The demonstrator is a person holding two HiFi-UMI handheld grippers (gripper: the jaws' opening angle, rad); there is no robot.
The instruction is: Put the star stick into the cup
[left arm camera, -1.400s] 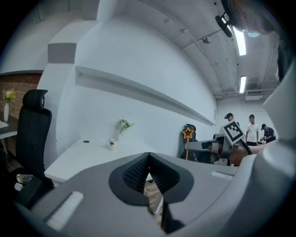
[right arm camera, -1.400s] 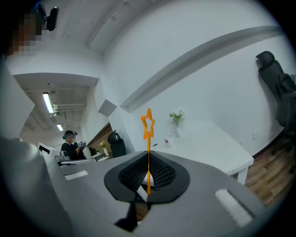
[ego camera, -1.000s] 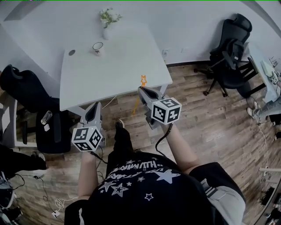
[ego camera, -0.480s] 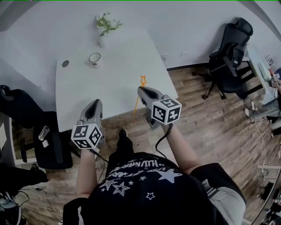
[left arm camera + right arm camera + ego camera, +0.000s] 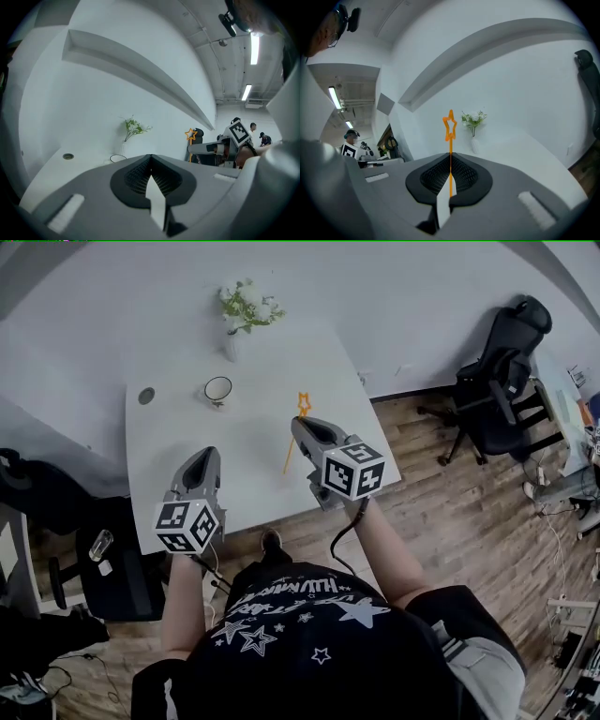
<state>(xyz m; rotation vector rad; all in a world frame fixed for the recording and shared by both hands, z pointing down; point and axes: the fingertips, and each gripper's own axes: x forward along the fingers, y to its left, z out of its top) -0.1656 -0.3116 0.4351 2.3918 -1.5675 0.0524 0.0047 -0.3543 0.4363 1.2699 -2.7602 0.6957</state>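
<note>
Right tongs (image 5: 300, 425) pinch the star stick (image 5: 450, 146) on its thin shaft under the star, likely light and bendy; left tongs (image 5: 203, 456) closed, empty.

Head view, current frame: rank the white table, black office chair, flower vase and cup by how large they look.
1. white table
2. black office chair, which is lower and farther off, so true size is unsure
3. flower vase, blooms included
4. cup
</note>
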